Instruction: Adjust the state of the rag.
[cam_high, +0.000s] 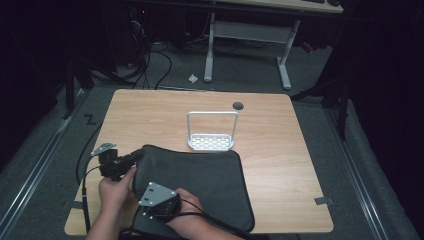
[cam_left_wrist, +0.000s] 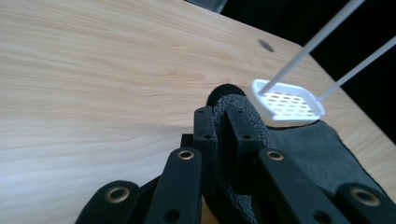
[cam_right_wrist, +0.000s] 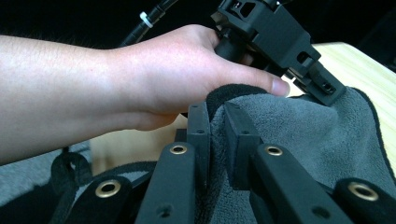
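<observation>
both grippers clamped on the grey cloth (cam_high: 200, 185). left gripper (cam_high: 131, 159) has the far-left corner of the cloth, fabric bunched between its fingers (cam_left_wrist: 205, 130), nearly closed with only the cloth thickness between them. right gripper (cam_high: 165, 200) pinches the near-left edge the same way, fingers (cam_right_wrist: 198, 126) tight on a fold of fabric. in the right gripper view the left hand (cam_right_wrist: 187, 70) sits just behind that fold, thumb resting on the cloth edge, left gripper right beside it. the cloth lies on the near-left part of the desk (cam_high: 280, 140), mostly flat, left edge lifted where the two grippers hold it, near edge running off the desk front. white wire rack (cam_high: 211, 131) stands upright mid-desk, its perforated base just at the cloth's far edge; can't tell if it's touching. cables trail off the left desk edge.
</observation>
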